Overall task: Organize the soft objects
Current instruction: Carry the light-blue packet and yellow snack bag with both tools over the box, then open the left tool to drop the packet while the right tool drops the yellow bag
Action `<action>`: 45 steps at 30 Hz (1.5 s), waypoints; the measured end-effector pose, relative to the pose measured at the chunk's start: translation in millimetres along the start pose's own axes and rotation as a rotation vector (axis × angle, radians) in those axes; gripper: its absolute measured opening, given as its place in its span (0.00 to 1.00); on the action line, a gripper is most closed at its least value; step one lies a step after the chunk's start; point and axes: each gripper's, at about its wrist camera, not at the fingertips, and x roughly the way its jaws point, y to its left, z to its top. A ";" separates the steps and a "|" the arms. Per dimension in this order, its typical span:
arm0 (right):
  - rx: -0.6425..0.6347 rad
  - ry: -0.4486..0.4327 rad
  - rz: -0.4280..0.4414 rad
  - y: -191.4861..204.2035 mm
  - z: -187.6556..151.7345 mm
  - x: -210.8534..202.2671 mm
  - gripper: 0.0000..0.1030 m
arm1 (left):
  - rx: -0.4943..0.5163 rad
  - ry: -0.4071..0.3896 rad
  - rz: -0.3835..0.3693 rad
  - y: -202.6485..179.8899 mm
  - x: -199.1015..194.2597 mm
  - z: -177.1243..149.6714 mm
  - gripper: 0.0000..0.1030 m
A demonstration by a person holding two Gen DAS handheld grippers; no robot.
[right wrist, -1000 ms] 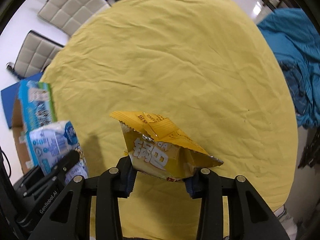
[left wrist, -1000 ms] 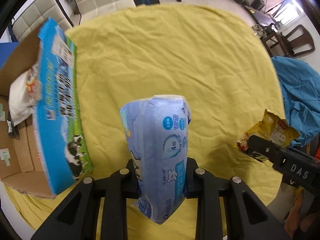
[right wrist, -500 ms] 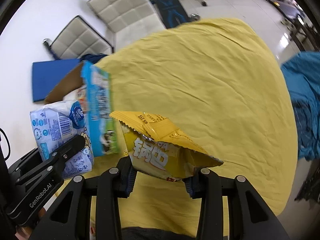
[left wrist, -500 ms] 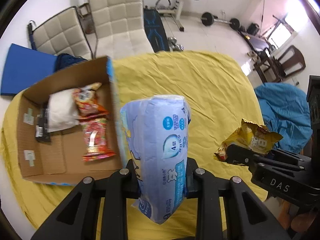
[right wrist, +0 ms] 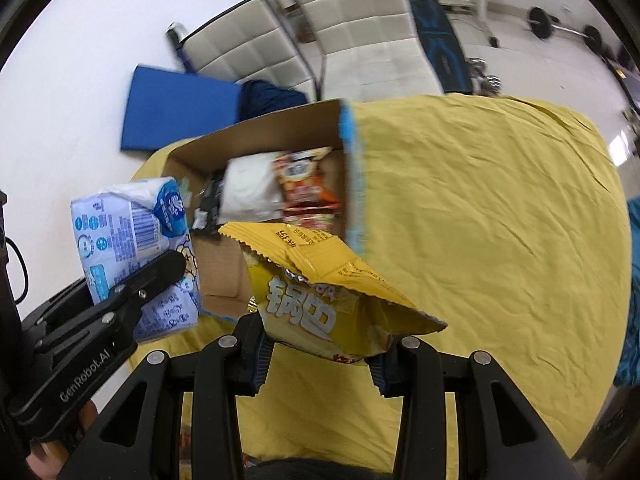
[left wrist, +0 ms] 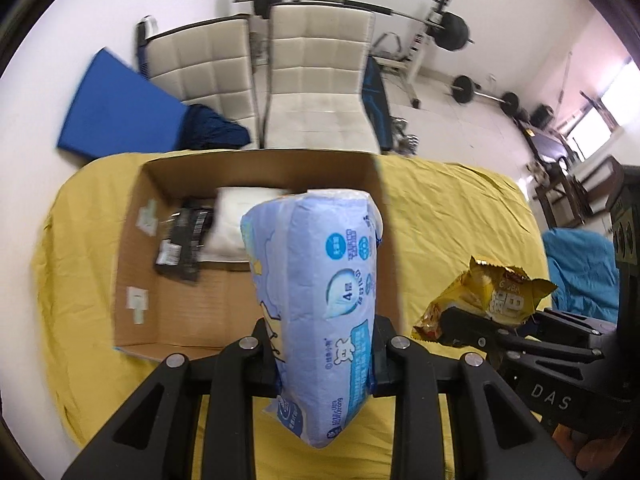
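Observation:
My left gripper (left wrist: 326, 354) is shut on a pale blue tissue pack (left wrist: 320, 280), held upright in front of an open cardboard box (left wrist: 256, 168). The pack also shows in the right wrist view (right wrist: 132, 232). My right gripper (right wrist: 320, 356) is shut on a yellow snack bag (right wrist: 320, 292), held above the yellow cloth (right wrist: 500, 220) just right of the box (right wrist: 256, 136). The bag also shows in the left wrist view (left wrist: 488, 296). The box holds a white pouch (right wrist: 248, 192), red snack bags (right wrist: 306, 184) and a black packet (left wrist: 184, 240).
The yellow cloth (left wrist: 460, 208) covers a round table. Two white padded chairs (left wrist: 320, 92) stand behind the box, with a blue mat (left wrist: 116, 108) against the wall. A blue cloth (left wrist: 580, 268) lies at the right. Gym weights (left wrist: 452, 32) are further back.
Both grippers have risen and tilted towards the box with their loads. The box now lies straight ahead of the left gripper, its inside in full view. Neither grip has changed.

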 end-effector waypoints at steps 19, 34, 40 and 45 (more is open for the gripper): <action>-0.107 0.210 0.023 91.0 19.6 173.9 0.40 | -0.150 0.215 -0.044 143.8 98.8 -0.1 0.25; -0.121 0.345 -0.012 90.4 14.4 250.4 0.41 | -0.108 0.353 -0.067 157.0 171.8 -11.3 0.26; -0.116 0.362 -0.027 91.6 18.4 257.1 0.42 | -0.102 0.371 -0.030 153.5 175.2 -18.0 0.28; -0.135 0.371 -0.060 98.9 20.2 259.6 0.47 | -0.105 0.373 0.008 155.1 172.4 -23.5 0.31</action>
